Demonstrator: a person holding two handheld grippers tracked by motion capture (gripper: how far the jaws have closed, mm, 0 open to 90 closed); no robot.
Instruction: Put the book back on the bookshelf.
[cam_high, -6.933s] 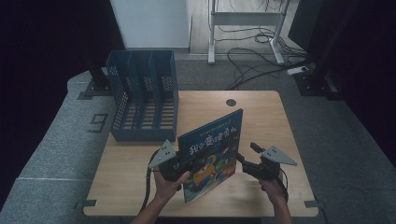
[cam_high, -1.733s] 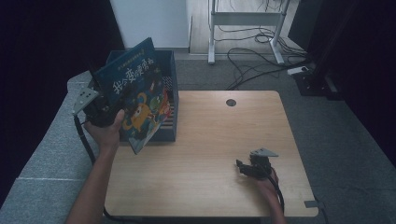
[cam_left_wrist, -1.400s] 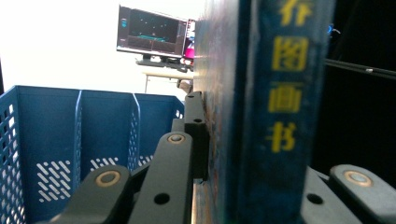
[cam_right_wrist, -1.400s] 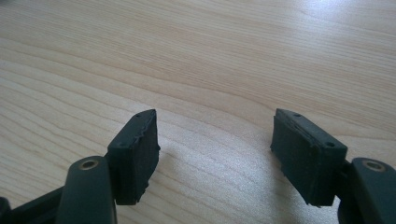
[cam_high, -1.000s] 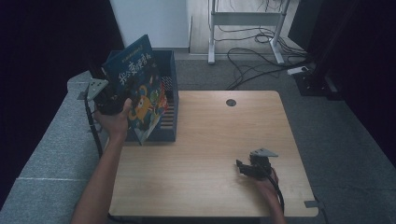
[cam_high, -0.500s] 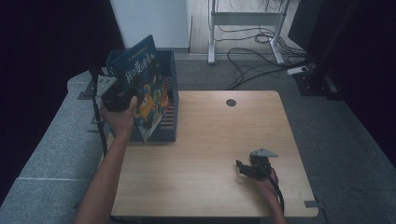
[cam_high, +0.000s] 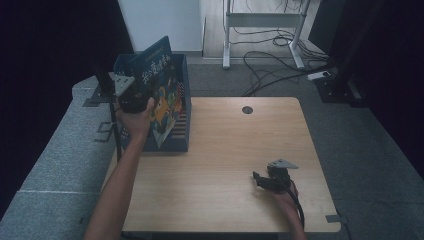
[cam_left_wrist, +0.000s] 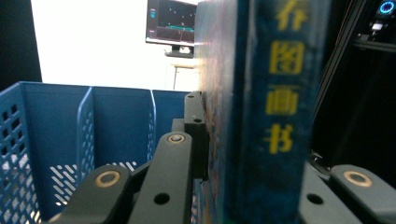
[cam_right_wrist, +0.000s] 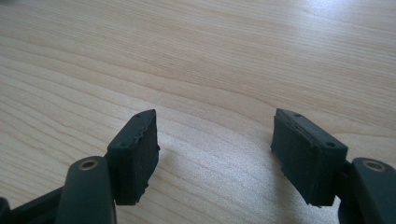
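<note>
Wooden table (cam_high: 225, 145) on grey floor, cables behind. Blue file rack (cam_high: 181, 142) sits at the table's left edge, dividers upright. Picture book (cam_high: 160, 95) tilted above the rack, lower edge down among the compartments. Left gripper (cam_high: 131, 97) has its fingers (cam_left_wrist: 194, 135) pinching the book. Right gripper (cam_high: 264, 181) rests on the table near the right front, fingers (cam_right_wrist: 135, 156) spread, nothing between.

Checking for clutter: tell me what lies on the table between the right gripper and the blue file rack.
Nothing: in the high view, bare wooden table runs from the right gripper to the blue file rack.
</note>
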